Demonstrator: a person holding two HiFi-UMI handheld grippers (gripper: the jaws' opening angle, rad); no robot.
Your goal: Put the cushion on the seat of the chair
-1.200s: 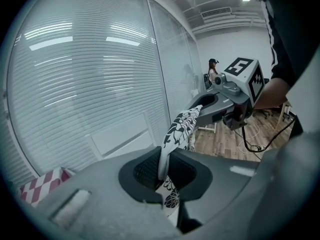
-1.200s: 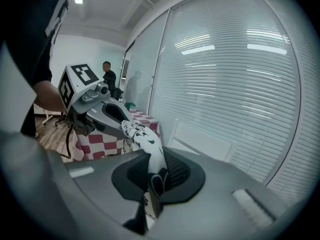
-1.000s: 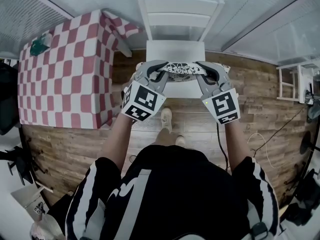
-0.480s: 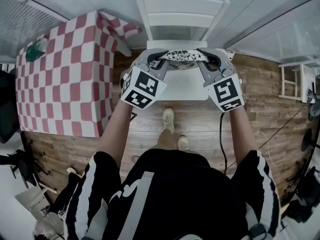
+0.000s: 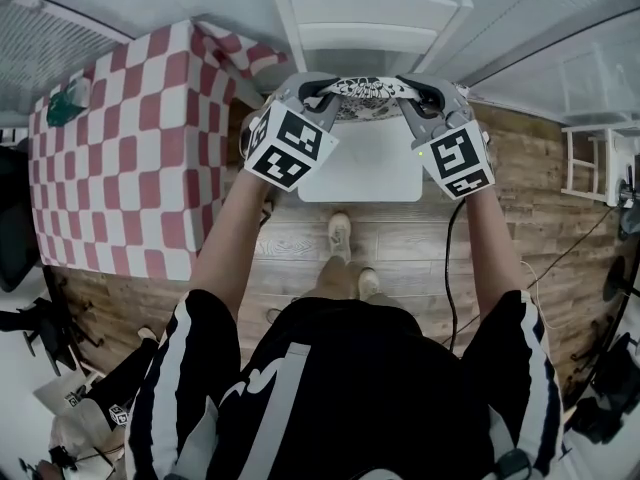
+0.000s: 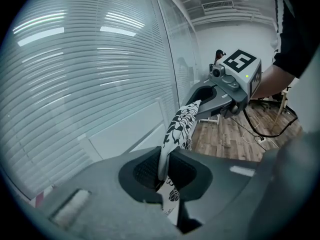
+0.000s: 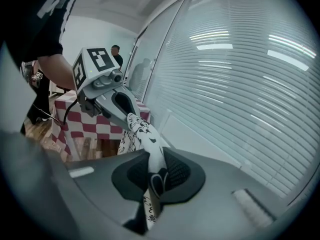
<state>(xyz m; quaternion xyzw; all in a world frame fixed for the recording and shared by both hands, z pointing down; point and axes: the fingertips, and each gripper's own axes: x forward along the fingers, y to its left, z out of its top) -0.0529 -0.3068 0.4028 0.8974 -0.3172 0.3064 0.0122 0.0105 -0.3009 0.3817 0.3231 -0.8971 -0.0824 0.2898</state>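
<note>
The cushion [image 5: 366, 94], white with a black floral print, hangs stretched between my two grippers above the rear part of the white chair's seat [image 5: 360, 163]. My left gripper [image 5: 322, 90] is shut on its left edge, and the cushion [image 6: 181, 125] runs pinched out of those jaws. My right gripper [image 5: 412, 88] is shut on the right edge, and the cushion [image 7: 148, 138] passes between those jaws too. The chair's slatted backrest [image 5: 372, 23] stands just beyond the cushion. Most of the cushion is hidden behind the grippers in the head view.
A table with a red-and-white checked cloth [image 5: 130, 138] stands close on the left of the chair. A small white stool [image 5: 590, 163] is at the right. A glass wall with blinds [image 6: 90, 74] runs behind the chair. My feet [image 5: 345, 253] stand just before the seat.
Both grippers carried the cushion forward, from over the seat's front edge to over its rear part near the backrest. The jaws stayed shut on it.
</note>
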